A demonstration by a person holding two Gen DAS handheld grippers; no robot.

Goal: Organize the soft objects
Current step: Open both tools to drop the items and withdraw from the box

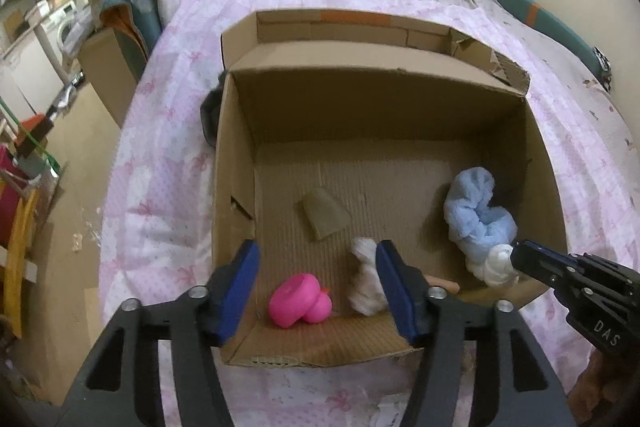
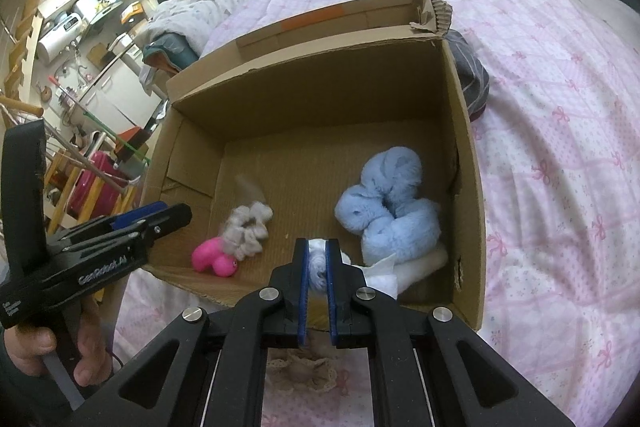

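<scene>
1. Your right gripper (image 2: 317, 259) has its jaws pinched on a small white-and-pale-blue soft piece (image 2: 318, 261), held just over the near edge of the cardboard box (image 1: 540, 155). From the left wrist view the same piece (image 1: 498, 263) shows at the gripper's tip, touching the light blue fluffy cloth.
2. Already inside the box: the light blue fluffy cloth (image 2: 386, 203) against the box's right wall, a white folded cloth (image 2: 416, 265) just beside it on the near side, a grey-white fuzzy item (image 2: 248, 227) near the middle of the box's near edge, and a pink rubber duck (image 2: 214, 257) touching that fuzzy item, towards the box's left wall.
3. I judge the sorting well along: four soft things lie in the box, and the fifth is over it but not yet let go.
4. Your left gripper (image 1: 318, 287) has its jaws spread wide and empty, hovering above the box's near edge, with the duck (image 1: 300, 301) and the fuzzy item (image 1: 366, 277) seen between the fingers.
5. Left outside the box: a dark striped fabric (image 2: 470, 75) lies on the pink bedspread (image 2: 560, 147), touching the outside of the box's right wall. A beige lacy piece (image 2: 300, 367) lies on the bedspread in front of the box's near edge.
6. Whether those two belong in the box, I cannot tell.
</scene>
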